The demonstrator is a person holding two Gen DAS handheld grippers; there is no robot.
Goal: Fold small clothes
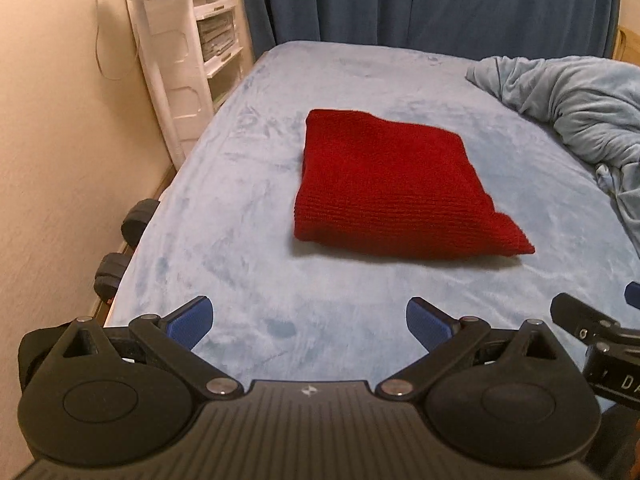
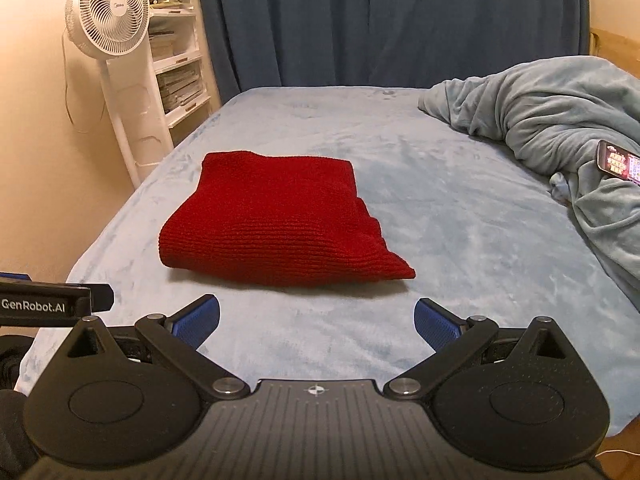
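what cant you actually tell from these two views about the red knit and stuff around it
- Red knit: both views show only its top layer; the garment type and the layers underneath are hidden by its own fold.
- Phone: right wrist view; cut off by the picture's edge, its screen too small to read.
- Shelf: both views; partly hidden by the fan, contents too small to identify.
- Dark round things: left wrist view; partly hidden behind the bed edge, unidentifiable.

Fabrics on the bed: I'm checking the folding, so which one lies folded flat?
The red knit, a neat rectangle mid-bed. The pale blue blanket lies bunched at the right edge, a phone on it.
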